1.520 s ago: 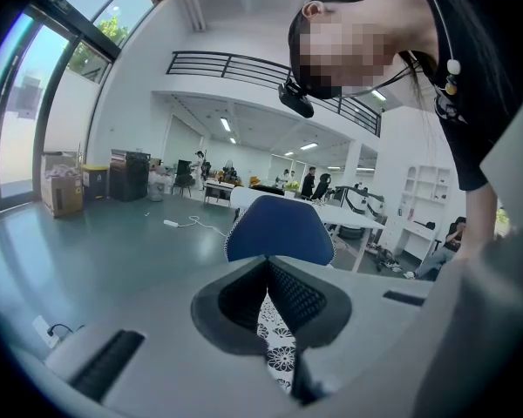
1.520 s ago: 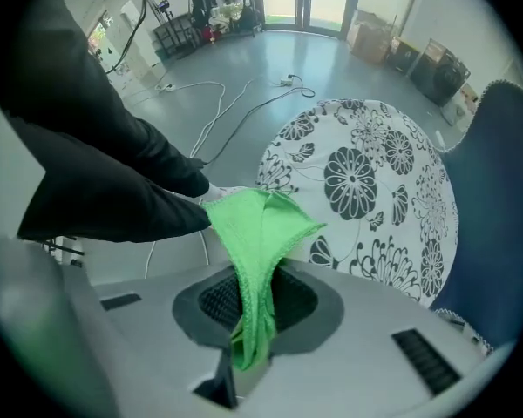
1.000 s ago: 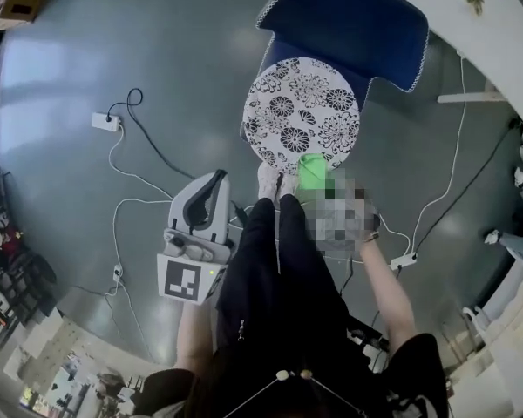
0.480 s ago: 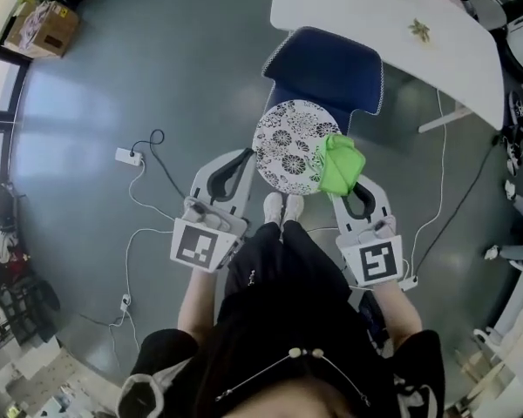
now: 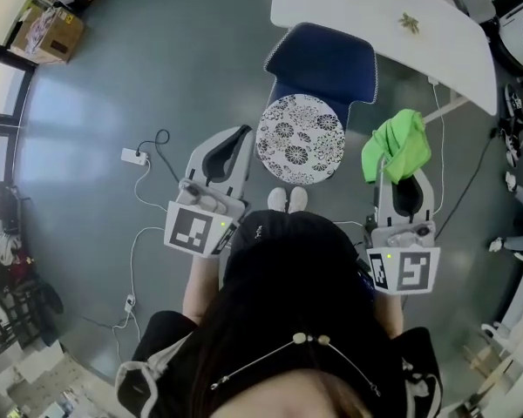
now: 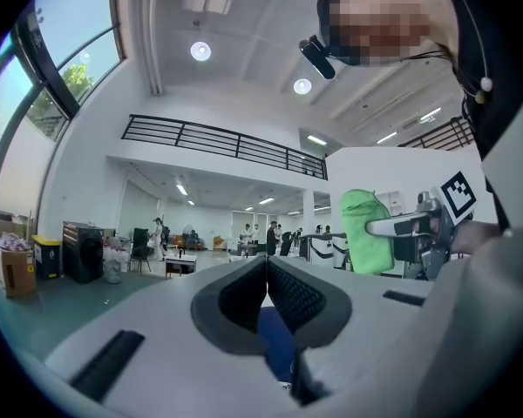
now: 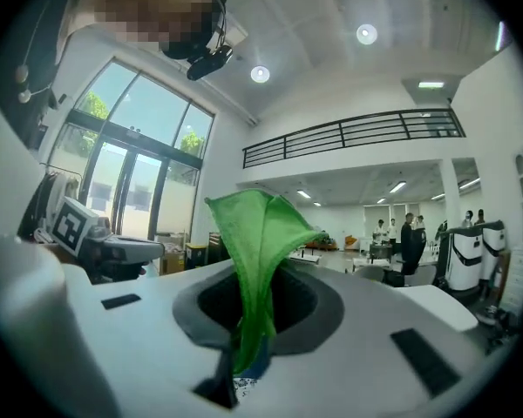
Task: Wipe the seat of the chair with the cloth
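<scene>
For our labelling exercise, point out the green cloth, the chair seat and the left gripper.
green cloth [image 5: 399, 143], head view, bunched middle.
chair seat [image 5: 300, 138], head view, patterned centre.
left gripper [image 5: 241, 133], head view, between its fingertips.

Open-plan office hall: mezzanine railing [image 7: 357, 136], tall windows [image 7: 135, 181], white table [image 5: 340, 7].

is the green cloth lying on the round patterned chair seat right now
No, the green cloth is pinched in the right claw, off to the side of the round black-and-white patterned chair seat.

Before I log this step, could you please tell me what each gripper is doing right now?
Left gripper: shut, empty.
Right gripper: shut on the green cloth.
</scene>
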Action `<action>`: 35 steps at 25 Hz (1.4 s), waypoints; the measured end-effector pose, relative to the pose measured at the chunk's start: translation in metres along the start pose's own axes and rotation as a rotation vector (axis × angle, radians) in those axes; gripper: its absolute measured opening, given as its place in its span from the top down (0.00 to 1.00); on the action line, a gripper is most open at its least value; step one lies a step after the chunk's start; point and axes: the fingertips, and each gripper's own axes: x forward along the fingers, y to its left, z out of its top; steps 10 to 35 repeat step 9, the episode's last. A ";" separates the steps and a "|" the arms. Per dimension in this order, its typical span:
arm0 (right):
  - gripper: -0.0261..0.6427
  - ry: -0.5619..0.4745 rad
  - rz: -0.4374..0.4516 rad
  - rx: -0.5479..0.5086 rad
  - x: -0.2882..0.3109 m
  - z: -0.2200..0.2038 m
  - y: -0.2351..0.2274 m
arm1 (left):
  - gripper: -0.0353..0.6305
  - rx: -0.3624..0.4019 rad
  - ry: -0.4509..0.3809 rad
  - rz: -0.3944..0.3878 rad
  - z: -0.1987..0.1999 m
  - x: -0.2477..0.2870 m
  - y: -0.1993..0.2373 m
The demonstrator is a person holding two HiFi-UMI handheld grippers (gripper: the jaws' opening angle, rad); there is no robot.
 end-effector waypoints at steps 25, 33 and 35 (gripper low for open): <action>0.89 0.009 -0.046 0.063 -0.024 -0.011 -0.013 | 0.94 -0.003 0.004 -0.006 -0.005 -0.008 -0.012; 0.89 0.009 -0.046 0.063 -0.024 -0.011 -0.013 | 0.94 -0.003 0.004 -0.006 -0.005 -0.008 -0.012; 0.89 0.009 -0.046 0.063 -0.024 -0.011 -0.013 | 0.94 -0.003 0.004 -0.006 -0.005 -0.008 -0.012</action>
